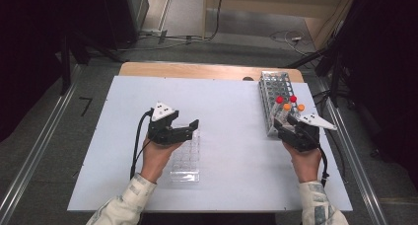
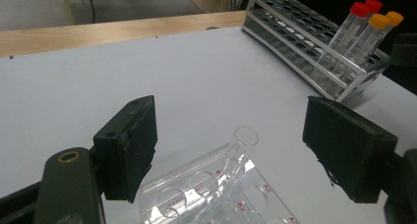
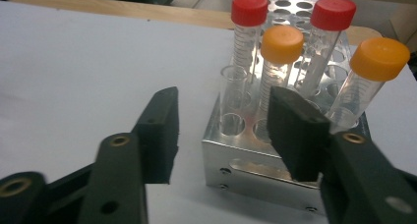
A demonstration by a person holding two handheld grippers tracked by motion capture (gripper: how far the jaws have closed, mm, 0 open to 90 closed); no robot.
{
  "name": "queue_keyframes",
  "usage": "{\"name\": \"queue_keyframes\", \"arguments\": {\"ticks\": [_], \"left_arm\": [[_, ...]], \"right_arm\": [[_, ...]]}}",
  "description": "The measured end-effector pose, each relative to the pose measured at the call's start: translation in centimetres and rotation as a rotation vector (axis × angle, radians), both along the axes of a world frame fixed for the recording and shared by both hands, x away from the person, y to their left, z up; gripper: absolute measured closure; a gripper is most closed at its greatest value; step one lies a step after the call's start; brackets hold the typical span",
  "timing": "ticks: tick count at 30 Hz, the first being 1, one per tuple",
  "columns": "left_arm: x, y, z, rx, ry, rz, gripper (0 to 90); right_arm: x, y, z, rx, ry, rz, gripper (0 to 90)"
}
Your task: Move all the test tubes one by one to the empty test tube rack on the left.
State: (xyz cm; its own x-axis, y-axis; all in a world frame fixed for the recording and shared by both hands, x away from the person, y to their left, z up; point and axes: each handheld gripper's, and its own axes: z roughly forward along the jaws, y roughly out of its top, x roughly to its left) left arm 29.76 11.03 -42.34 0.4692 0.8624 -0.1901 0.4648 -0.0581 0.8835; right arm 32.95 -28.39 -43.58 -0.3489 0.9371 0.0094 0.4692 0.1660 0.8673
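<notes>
A metal tube rack (image 1: 271, 94) stands at the table's right. At its near end are two red-capped tubes (image 3: 249, 10) and two orange-capped tubes (image 3: 281, 43), plus an uncapped clear tube (image 3: 232, 96) at the near corner. My right gripper (image 3: 223, 130) is open, and its jaws straddle that corner with the uncapped tube between them, untouched. At centre left lies a clear plastic rack (image 1: 186, 161). An uncapped tube (image 2: 238, 148) leans in one of its holes. My left gripper (image 2: 228, 140) is open above it, pads well apart from the tube.
The white tabletop (image 1: 226, 111) has a wooden strip (image 1: 197, 69) along its far edge. The metal rack (image 2: 295, 37) sits close to the right edge. Cables (image 1: 187, 37) and dark stands lie on the floor beyond the table.
</notes>
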Motion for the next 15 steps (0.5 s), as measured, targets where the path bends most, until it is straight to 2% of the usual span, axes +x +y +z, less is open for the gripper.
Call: {"name": "queue_keyframes", "arguments": {"ticks": [7,15], "left_arm": [[0.0,-0.1,-0.1,0.004,0.001,0.000,21.5],[0.0,-0.1,-0.2,0.007,0.003,0.001,21.6]], "right_arm": [[1.0,0.0,-0.7,-0.007,-0.011,-0.019,62.6],[1.9,0.2,-1.4,-0.016,-0.007,-0.025,67.5]]}}
